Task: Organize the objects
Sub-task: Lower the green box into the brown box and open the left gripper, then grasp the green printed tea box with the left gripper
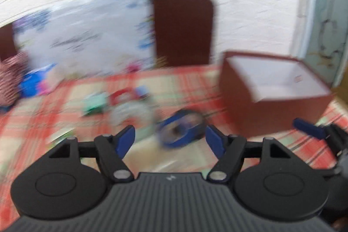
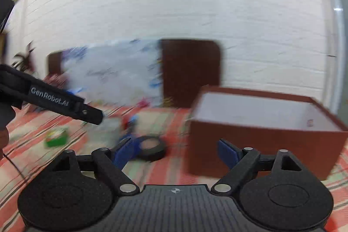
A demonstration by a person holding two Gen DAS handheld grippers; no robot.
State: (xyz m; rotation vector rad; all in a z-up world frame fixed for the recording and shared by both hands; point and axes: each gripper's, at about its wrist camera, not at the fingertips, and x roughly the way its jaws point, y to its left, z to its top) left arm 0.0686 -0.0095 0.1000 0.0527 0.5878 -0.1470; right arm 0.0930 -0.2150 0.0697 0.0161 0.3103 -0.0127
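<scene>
Here, left gripper (image 1: 170, 138) and right gripper (image 2: 176, 151) both gape wide, empty; "GenRobot.AI" lettering (image 2: 50, 96) shows on the left one

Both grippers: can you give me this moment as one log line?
left gripper: open, empty | right gripper: open, empty | brown box: open, looks empty | tape roll: on checked cloth | views blurred

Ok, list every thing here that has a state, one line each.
Left claw: open, empty, above the cloth.
Right claw: open, empty.
Box: open top, upright, nothing seen inside.
Tape roll: flat on the cloth, left of the box, apart from it.
Green pack: resting on the cloth, too blurred to tell more.
</scene>
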